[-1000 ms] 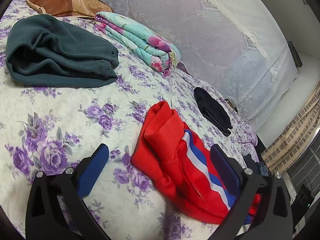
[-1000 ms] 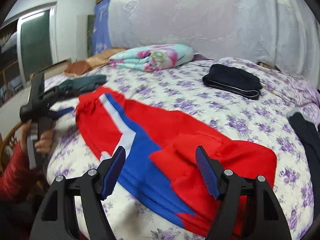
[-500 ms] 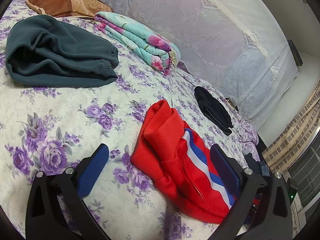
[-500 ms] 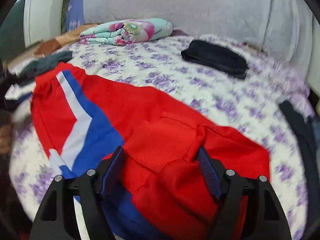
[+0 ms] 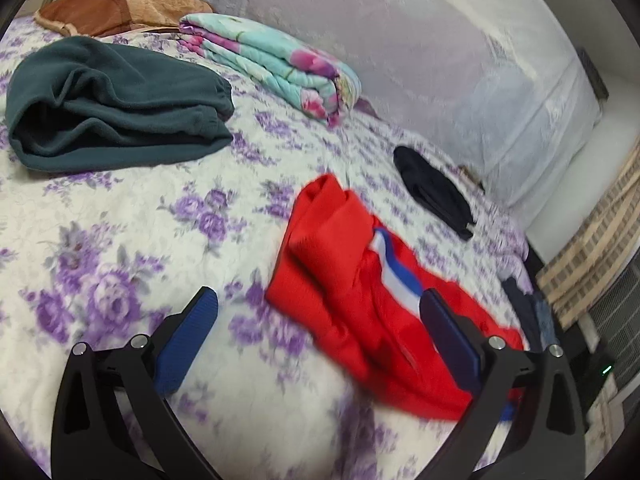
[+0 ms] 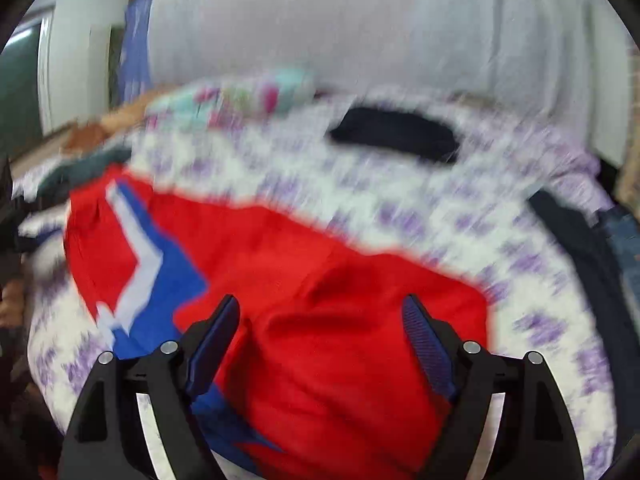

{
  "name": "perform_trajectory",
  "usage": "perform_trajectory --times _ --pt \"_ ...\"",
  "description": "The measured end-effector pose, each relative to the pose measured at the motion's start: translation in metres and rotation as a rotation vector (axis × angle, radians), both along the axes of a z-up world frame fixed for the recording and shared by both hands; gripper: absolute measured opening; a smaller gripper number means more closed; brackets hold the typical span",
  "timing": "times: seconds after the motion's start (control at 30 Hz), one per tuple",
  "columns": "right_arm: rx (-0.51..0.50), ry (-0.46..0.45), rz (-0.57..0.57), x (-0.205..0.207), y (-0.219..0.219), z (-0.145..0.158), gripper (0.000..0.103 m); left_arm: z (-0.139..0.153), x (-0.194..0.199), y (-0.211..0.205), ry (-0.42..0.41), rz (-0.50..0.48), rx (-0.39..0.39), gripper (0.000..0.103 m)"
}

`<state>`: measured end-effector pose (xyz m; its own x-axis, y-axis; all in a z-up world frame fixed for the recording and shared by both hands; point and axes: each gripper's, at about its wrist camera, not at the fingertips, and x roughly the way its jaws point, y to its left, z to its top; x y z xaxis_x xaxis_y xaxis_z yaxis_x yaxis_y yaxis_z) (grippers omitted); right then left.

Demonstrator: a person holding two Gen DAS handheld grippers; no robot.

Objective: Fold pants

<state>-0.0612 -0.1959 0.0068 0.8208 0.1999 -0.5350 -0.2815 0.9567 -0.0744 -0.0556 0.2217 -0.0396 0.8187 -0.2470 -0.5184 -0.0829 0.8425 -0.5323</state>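
Note:
Red pants with a blue and white stripe point(image 5: 352, 280) lie on the floral bedspread point(image 5: 120, 240). In the left wrist view their cuff end is bunched just ahead of my left gripper point(image 5: 320, 332), which is open and empty above the bed. In the right wrist view, which is blurred, the wider part of the red pants point(image 6: 304, 280) lies under my right gripper point(image 6: 320, 336), which is open and holds nothing.
Folded dark green pants point(image 5: 116, 116) lie at the far left. A folded floral quilt point(image 5: 276, 64) and a brown cushion point(image 5: 116, 12) lie at the head of the bed. A folded black garment point(image 5: 432, 192) lies to the right. Dark clothes point(image 6: 592, 248) lie at the bed's right edge.
My right gripper dropped toward the red pants, then swung, blurring its view. My left gripper shifted slightly, so the pants sit further right in its view. Both stayed open.

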Motion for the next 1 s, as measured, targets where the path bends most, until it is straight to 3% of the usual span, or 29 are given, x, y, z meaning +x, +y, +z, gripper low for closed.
perform_trajectory --times 0.07,0.13,0.23,0.27,0.37,0.53,0.63,0.7,0.83,0.93,1.0 --pt "0.029 -0.042 -0.018 -0.005 -0.015 0.008 0.093 0.002 -0.008 -0.005 0.022 -0.010 0.037 0.098" --pt "0.025 0.003 -0.024 0.004 -0.027 0.002 0.093 0.004 -0.013 -0.010 0.050 -0.005 0.064 0.098" --pt "-0.001 0.226 0.007 0.033 -0.031 -0.037 0.094 0.006 -0.006 -0.017 0.095 0.013 0.074 0.098" --pt "0.025 0.227 0.008 0.031 -0.034 -0.036 0.095 0.006 0.000 -0.019 0.118 0.025 0.078 0.098" --pt "0.173 0.095 0.031 0.010 -0.054 -0.017 0.095 0.008 0.009 -0.027 0.155 0.061 0.078 0.098" --pt "0.234 0.022 -0.028 -0.003 -0.071 -0.005 0.095 0.010 0.014 -0.043 0.188 0.058 0.080 0.098" --pt "0.140 0.083 -0.054 0.011 -0.064 -0.015 0.099 0.010 0.019 -0.050 0.199 0.071 0.101 0.098" --pt "-0.003 0.247 -0.021 0.033 -0.045 -0.038 0.100 0.008 0.028 -0.052 0.193 0.068 0.124 0.098" --pt "0.053 0.180 0.019 0.026 -0.050 -0.029 0.099 0.006 0.040 -0.050 0.159 0.105 0.139 0.098" --pt "0.143 -0.004 -0.005 -0.004 -0.066 -0.008 0.099 0.006 0.037 -0.047 0.141 0.121 0.109 0.097" --pt "0.163 -0.074 -0.025 -0.016 -0.074 0.003 0.099 0.007 0.034 -0.043 0.142 0.143 0.097 0.086"
